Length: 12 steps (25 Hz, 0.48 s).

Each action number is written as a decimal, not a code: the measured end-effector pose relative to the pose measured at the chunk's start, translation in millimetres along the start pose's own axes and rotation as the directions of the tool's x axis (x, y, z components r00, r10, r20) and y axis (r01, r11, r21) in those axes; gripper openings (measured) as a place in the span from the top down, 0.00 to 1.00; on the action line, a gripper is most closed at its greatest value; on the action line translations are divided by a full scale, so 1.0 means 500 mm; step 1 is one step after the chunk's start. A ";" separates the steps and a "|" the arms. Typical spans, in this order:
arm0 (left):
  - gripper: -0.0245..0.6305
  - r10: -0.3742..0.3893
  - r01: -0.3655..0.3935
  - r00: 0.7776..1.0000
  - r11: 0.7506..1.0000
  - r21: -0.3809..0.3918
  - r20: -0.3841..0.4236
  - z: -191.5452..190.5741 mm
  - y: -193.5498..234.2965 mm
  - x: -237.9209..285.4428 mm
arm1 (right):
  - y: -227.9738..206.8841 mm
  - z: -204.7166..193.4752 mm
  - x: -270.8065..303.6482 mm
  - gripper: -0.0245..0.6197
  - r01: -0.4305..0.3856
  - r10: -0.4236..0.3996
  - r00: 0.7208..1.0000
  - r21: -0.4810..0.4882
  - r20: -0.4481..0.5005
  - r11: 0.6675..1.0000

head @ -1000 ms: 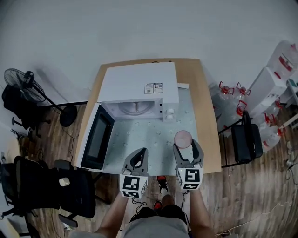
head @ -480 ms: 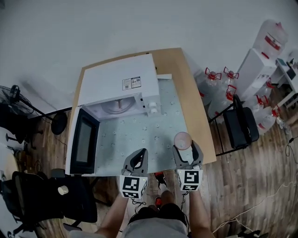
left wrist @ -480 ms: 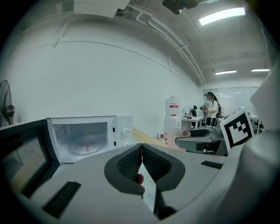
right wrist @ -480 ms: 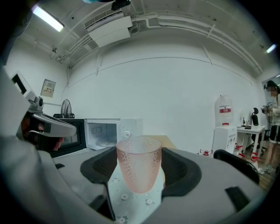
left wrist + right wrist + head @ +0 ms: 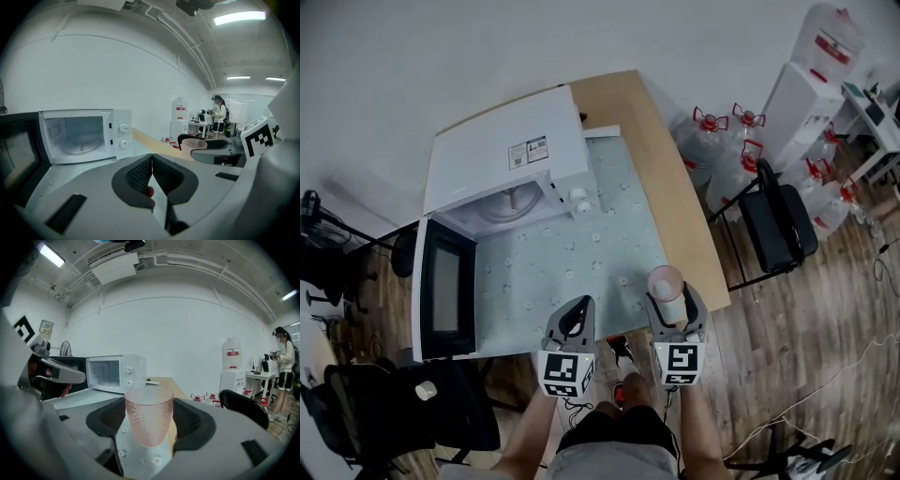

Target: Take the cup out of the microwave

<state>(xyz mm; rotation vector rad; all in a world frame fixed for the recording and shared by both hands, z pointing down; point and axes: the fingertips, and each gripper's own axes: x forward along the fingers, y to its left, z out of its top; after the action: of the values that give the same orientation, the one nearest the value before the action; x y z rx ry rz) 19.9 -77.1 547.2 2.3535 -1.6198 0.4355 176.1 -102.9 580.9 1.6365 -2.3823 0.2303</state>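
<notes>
A pink translucent dimpled cup (image 5: 148, 420) stands upright between the jaws of my right gripper (image 5: 672, 305), which is shut on it above the table's near right part; the cup (image 5: 665, 283) also shows from the head view and at the right of the left gripper view (image 5: 193, 144). My left gripper (image 5: 573, 314) hangs beside it, shut with nothing between its pads (image 5: 140, 174). The white microwave (image 5: 502, 159) stands at the table's far left, its door (image 5: 441, 291) swung wide and its cavity (image 5: 77, 135) holding only the glass turntable.
A flowered cloth (image 5: 572, 253) covers the wooden table (image 5: 675, 202). Right of the table are a black chair (image 5: 778, 230), several water jugs (image 5: 722, 150) and a water dispenser (image 5: 802, 89). Black chairs (image 5: 384, 412) stand at the left. A person (image 5: 285, 362) stands far right.
The head camera has swung, so the table and microwave now lie further up and left. Both grippers hold their places in the view, the right one still with the cup.
</notes>
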 end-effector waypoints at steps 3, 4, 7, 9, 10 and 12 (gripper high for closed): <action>0.93 -0.010 0.010 1.000 1.000 -0.002 -0.015 -0.026 -0.012 0.006 | -0.007 -0.019 -0.010 0.46 0.010 -0.010 1.000 0.012 -0.006 1.000; 0.93 -0.013 0.013 1.000 1.000 -0.002 -0.019 -0.034 -0.015 0.008 | -0.009 -0.028 -0.012 0.46 0.012 -0.012 1.000 0.014 -0.009 1.000; 0.93 -0.020 0.020 0.999 1.000 -0.005 -0.030 -0.055 -0.026 0.014 | -0.016 -0.055 -0.017 0.46 0.019 -0.019 1.000 0.018 -0.020 1.000; 0.93 -0.025 0.025 0.999 1.000 -0.005 -0.036 -0.066 -0.031 0.018 | -0.020 -0.071 -0.019 0.46 0.024 -0.024 0.999 0.021 -0.026 0.999; 0.93 -0.026 0.026 0.999 1.000 -0.005 -0.039 -0.072 -0.033 0.021 | -0.021 -0.078 -0.019 0.46 0.026 -0.025 0.999 0.021 -0.028 0.999; 0.93 -0.029 0.028 0.999 1.000 -0.007 -0.044 -0.084 -0.036 0.023 | -0.023 -0.091 -0.020 0.46 0.027 -0.026 0.999 0.019 -0.030 0.999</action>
<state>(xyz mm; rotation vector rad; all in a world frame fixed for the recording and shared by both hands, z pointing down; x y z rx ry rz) 36.6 -65.3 589.6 2.3431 -1.5641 0.4723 195.2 -86.1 621.5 1.6601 -2.3421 0.2713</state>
